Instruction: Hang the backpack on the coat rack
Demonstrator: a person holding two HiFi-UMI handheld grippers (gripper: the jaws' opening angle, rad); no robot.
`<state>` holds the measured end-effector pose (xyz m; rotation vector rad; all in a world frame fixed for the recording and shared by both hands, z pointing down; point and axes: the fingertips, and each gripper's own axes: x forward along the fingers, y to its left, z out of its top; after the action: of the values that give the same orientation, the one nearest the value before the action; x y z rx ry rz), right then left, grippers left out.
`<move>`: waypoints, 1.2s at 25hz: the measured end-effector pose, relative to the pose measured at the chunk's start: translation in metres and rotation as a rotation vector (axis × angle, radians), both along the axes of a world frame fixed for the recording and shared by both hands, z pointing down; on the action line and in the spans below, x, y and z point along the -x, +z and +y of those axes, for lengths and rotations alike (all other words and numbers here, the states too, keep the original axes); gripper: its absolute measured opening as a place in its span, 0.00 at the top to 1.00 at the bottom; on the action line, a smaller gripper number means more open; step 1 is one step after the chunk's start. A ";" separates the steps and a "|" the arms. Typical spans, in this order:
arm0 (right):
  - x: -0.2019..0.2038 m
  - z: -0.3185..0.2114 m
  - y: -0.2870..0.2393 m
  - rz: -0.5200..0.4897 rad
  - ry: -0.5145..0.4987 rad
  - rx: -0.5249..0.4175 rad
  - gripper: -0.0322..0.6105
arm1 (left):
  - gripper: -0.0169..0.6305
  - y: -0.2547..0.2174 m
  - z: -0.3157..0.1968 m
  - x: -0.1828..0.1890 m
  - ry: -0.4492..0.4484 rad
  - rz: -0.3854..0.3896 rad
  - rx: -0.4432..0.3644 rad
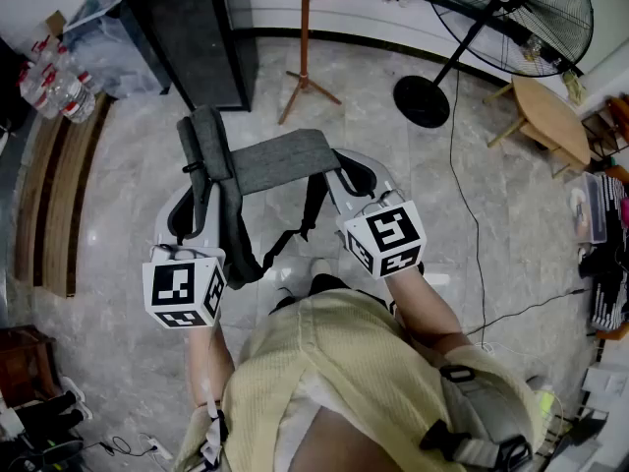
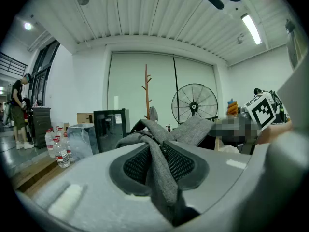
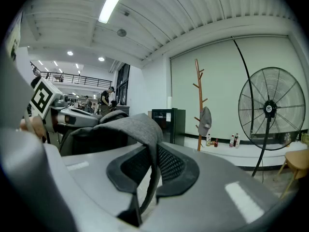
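A grey backpack hangs in the air between my two grippers, its straps dangling toward the floor. My left gripper is shut on a grey shoulder strap, which is bunched between the jaws. My right gripper is shut on the backpack's thin grey fabric edge. The wooden coat rack stands ahead on the tiled floor, with a grey cap on one peg. It also shows as a coat rack in the left gripper view and a coat rack in the right gripper view.
A large black pedestal fan stands right of the rack, its cable running across the floor. A black cabinet stands left of it, with water bottles further left. A wooden stool sits at the right.
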<state>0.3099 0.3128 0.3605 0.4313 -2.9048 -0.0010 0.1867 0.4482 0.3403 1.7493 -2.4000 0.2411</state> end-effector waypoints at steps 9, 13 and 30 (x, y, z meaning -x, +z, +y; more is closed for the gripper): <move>-0.003 -0.011 0.007 -0.036 -0.017 0.034 0.90 | 0.83 -0.003 -0.008 -0.004 -0.001 0.043 -0.037; -0.001 -0.031 0.003 -0.046 -0.020 0.033 0.90 | 0.83 -0.007 -0.026 -0.003 0.000 0.044 -0.044; -0.003 -0.102 -0.011 -0.090 -0.064 0.030 0.89 | 0.84 -0.003 -0.093 -0.009 0.010 0.104 -0.096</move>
<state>0.3128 0.2106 0.3499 0.3421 -3.0018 0.0542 0.1962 0.3555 0.3370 1.7671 -2.3663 0.0353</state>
